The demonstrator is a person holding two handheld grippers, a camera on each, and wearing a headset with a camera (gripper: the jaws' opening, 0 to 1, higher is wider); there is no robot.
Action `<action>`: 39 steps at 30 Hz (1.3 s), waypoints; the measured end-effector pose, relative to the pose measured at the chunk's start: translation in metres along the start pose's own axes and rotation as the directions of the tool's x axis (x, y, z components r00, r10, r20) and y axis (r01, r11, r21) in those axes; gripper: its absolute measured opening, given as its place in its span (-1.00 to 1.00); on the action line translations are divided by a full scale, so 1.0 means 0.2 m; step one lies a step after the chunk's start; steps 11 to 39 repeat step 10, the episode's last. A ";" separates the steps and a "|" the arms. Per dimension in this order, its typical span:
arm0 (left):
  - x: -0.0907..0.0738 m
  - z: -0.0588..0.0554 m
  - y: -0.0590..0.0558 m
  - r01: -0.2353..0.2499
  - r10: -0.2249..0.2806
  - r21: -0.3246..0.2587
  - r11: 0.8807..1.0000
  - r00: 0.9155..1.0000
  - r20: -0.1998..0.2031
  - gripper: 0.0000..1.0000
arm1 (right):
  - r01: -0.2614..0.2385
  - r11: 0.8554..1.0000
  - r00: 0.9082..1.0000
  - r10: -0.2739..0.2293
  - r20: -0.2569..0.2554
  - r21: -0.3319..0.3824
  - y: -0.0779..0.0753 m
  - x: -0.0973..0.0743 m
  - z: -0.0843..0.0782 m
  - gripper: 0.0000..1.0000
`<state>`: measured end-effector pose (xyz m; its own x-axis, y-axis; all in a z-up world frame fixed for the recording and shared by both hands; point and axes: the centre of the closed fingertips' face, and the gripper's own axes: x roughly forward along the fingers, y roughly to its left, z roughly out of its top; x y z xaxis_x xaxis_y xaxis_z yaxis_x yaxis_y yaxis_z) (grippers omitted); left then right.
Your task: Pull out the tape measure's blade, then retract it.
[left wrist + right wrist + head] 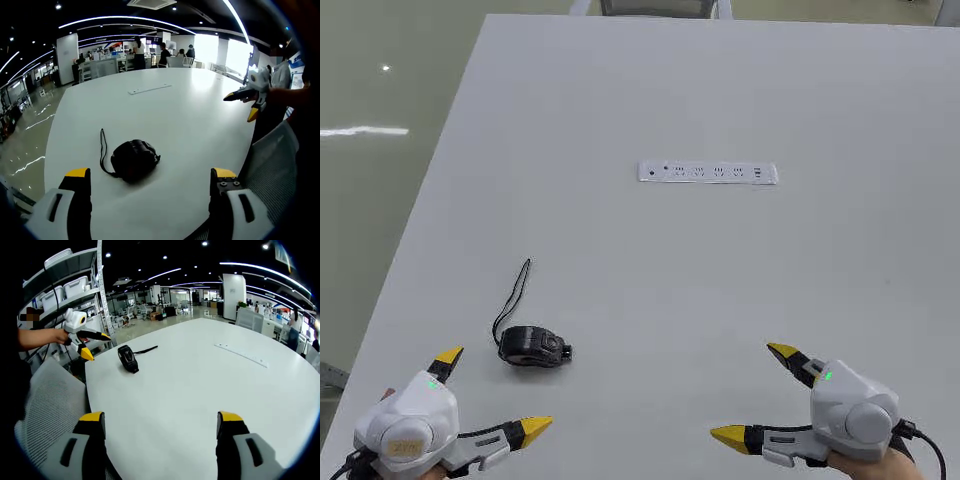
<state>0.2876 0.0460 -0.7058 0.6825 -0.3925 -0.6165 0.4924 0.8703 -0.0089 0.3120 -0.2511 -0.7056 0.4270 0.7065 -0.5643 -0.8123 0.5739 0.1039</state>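
A black tape measure (534,346) with a black wrist cord (513,297) lies on the white table (700,260), near its front left; no blade is out. It also lies ahead of the jaws in the left gripper view, tape measure (134,158), and far left in the right gripper view, tape measure (128,358). My left gripper (492,392) stands open just in front of it, apart from it. My right gripper (755,392) is open at the front right, with nothing between its yellow-tipped fingers.
A white power strip (708,172) lies flat at the table's middle, further back. The table's left edge (420,210) drops to a glossy floor. A mesh chair (47,395) sits beside the near edge.
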 end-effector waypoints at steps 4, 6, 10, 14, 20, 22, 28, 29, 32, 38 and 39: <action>0.00 0.01 0.00 -0.001 0.001 0.003 1.000 1.000 0.002 0.98 | 0.000 1.000 1.000 0.000 -0.003 -0.002 0.00 0.00 -0.01 0.88; 0.00 0.01 0.00 0.000 0.000 0.006 1.000 1.000 0.002 0.98 | -0.001 1.000 1.000 0.001 -0.009 -0.004 0.00 0.00 -0.01 0.87; 0.00 0.01 0.00 0.000 0.000 0.012 1.000 1.000 -0.001 0.98 | -0.003 1.000 1.000 0.003 -0.010 -0.008 0.00 0.00 -0.01 0.87; 0.00 0.01 0.00 0.000 0.000 0.012 1.000 1.000 -0.001 0.98 | -0.003 1.000 1.000 0.003 -0.010 -0.008 0.00 0.00 -0.01 0.87; 0.00 0.01 0.00 0.000 0.000 0.012 1.000 1.000 -0.001 0.98 | -0.003 1.000 1.000 0.003 -0.010 -0.008 0.00 0.00 -0.01 0.87; 0.00 0.01 0.00 0.000 0.000 0.012 1.000 1.000 -0.001 0.98 | -0.003 1.000 1.000 0.003 -0.010 -0.008 0.00 0.00 -0.01 0.87; 0.00 0.01 0.00 0.000 0.000 0.012 1.000 1.000 -0.001 0.98 | -0.003 1.000 1.000 0.003 -0.010 -0.008 0.00 0.00 -0.01 0.87; 0.00 0.01 0.00 0.000 0.000 0.012 1.000 1.000 -0.001 0.98 | -0.003 1.000 1.000 0.003 -0.010 -0.008 0.00 0.00 -0.01 0.87; 0.00 0.01 0.00 0.000 0.000 0.012 1.000 1.000 -0.001 0.98 | -0.003 1.000 1.000 0.003 -0.010 -0.008 0.00 0.00 -0.01 0.87; 0.00 0.01 0.00 0.000 0.000 0.012 1.000 1.000 -0.001 0.98 | -0.003 1.000 1.000 0.003 -0.010 -0.008 0.00 0.00 -0.01 0.87; 0.00 0.01 0.00 0.000 0.000 0.012 1.000 1.000 -0.001 0.98 | -0.003 1.000 1.000 0.003 -0.010 -0.008 0.00 0.00 -0.01 0.87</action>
